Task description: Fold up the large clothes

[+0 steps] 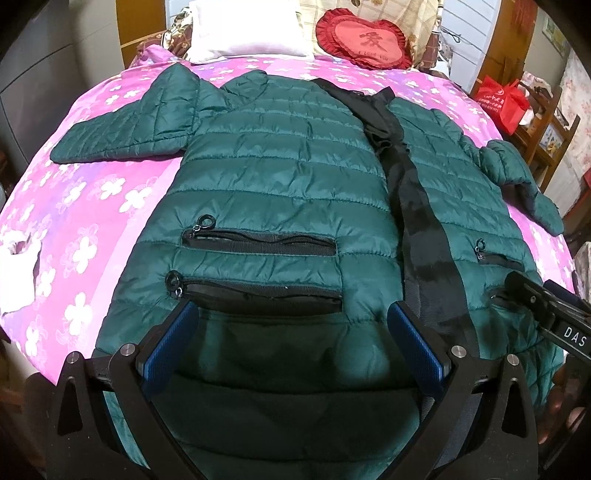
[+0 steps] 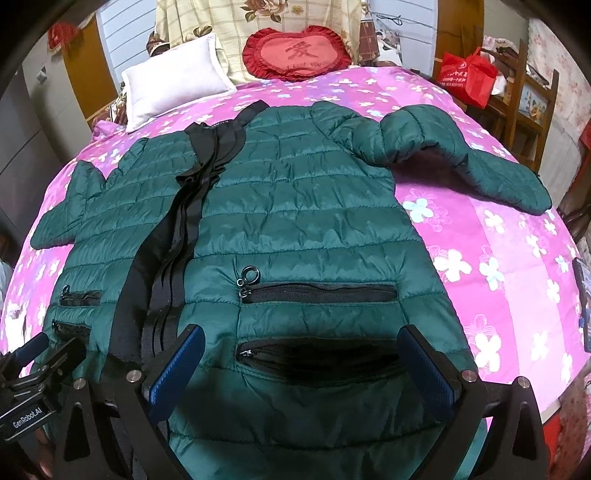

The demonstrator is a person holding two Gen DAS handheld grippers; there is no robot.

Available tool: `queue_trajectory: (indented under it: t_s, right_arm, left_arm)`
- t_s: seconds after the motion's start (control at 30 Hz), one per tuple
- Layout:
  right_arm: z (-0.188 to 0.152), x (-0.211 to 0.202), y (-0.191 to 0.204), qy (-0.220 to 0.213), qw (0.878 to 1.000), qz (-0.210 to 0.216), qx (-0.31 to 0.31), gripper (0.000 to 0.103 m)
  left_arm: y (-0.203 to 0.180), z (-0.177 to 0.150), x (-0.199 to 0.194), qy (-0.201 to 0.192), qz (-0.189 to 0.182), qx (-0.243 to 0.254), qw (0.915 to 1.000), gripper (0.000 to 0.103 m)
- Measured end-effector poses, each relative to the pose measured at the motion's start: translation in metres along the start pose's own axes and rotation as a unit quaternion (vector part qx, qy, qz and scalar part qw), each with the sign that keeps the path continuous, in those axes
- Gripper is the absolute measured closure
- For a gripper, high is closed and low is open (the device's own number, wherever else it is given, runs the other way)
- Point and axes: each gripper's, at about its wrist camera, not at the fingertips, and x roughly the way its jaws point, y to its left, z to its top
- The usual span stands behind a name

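Observation:
A dark green quilted jacket (image 1: 280, 158) (image 2: 306, 206) lies spread front-up on the bed, collar toward the pillows, with its black-lined front opening (image 1: 417, 206) (image 2: 177, 229) running down the middle. Both sleeves lie out to the sides. My left gripper (image 1: 291, 310) is open above the jacket's left lower panel, near the lower zip pocket (image 1: 258, 293). My right gripper (image 2: 301, 338) is open over the right lower panel, its blue pads either side of a gaping zip pocket (image 2: 317, 358). Neither holds cloth. Each gripper shows at the edge of the other's view: right (image 1: 554, 314), left (image 2: 40, 365).
The bed has a pink flowered cover (image 1: 92, 206) (image 2: 480, 240). A white pillow (image 1: 240, 33) (image 2: 173, 81) and a red heart cushion (image 1: 365, 40) (image 2: 299, 53) sit at the head. A red bag (image 2: 465, 74) rests on a wooden chair at the right.

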Motion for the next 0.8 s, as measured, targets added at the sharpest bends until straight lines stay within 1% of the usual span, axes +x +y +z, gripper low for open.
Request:
queue_trajectory:
  t_s: [0.2, 0.43, 0.8]
  right_arm:
    - [0.000, 0.003, 0.004, -0.003, 1.000, -0.004, -0.006, 0.000]
    - [0.006, 0.010, 0.011, -0.004, 1.000, 0.000, -0.006, 0.000]
    - [0.018, 0.019, 0.023, -0.004, 1.000, 0.005, -0.014, 0.000]
  left_arm:
    - [0.002, 0.001, 0.004, 0.003, 0.000, -0.003, 1.0000, 0.001]
    - [0.005, 0.004, 0.007, 0.003, 0.002, -0.008, 1.0000, 0.001]
    - [0.015, 0.021, 0.013, 0.000, 0.005, -0.021, 0.9998, 0.001]
